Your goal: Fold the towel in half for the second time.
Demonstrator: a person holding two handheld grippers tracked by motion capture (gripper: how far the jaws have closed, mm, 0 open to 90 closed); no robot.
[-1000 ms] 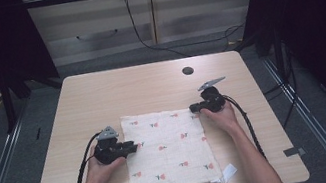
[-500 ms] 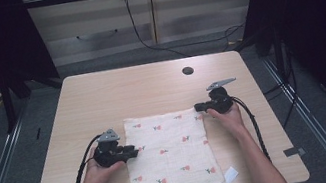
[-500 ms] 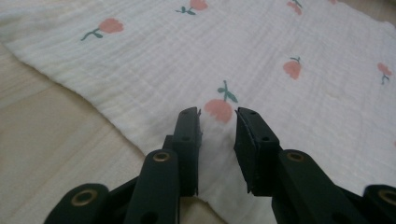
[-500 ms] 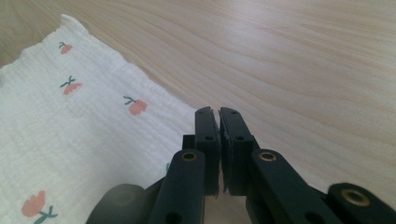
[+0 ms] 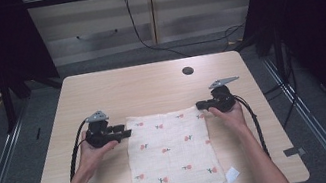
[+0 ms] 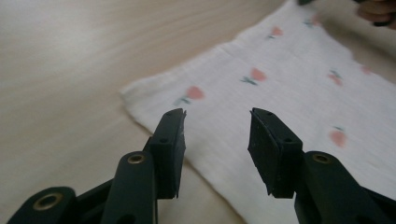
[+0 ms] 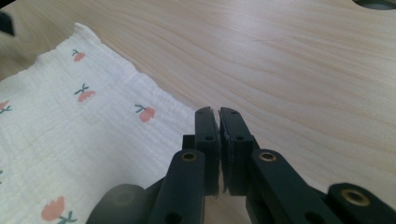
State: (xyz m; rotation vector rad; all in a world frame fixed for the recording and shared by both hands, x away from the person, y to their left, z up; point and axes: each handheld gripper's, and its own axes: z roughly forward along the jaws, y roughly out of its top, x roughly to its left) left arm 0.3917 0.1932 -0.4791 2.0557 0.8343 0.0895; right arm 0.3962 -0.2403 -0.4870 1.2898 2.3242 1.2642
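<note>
A white cloth [image 5: 171, 151] printed with small pink flowers lies spread flat on the wooden table [image 5: 150, 88]. My left gripper [image 5: 127, 134] is open at the cloth's left edge, just short of its far-left corner. In the left gripper view its jaws [image 6: 217, 116] hover apart over that edge of the cloth [image 6: 289, 79]. My right gripper [image 5: 199, 106] is shut at the far-right corner. In the right gripper view its tips [image 7: 215, 112] hide that corner of the cloth [image 7: 84, 126], and no fabric shows between the jaws.
A dark round hole [image 5: 188, 71] sits in the tabletop beyond the right gripper, also seen as the hole [image 7: 376, 3]. A white tag [image 5: 232, 174] sticks out of the cloth's near-right corner. Bare wood surrounds the cloth, and a grey tape mark [image 5: 293, 151] lies near the front.
My left gripper has moved away from me along the cloth's left edge, toward the far-left corner. The right gripper shifted a little to the right. The cloth stays flat.
</note>
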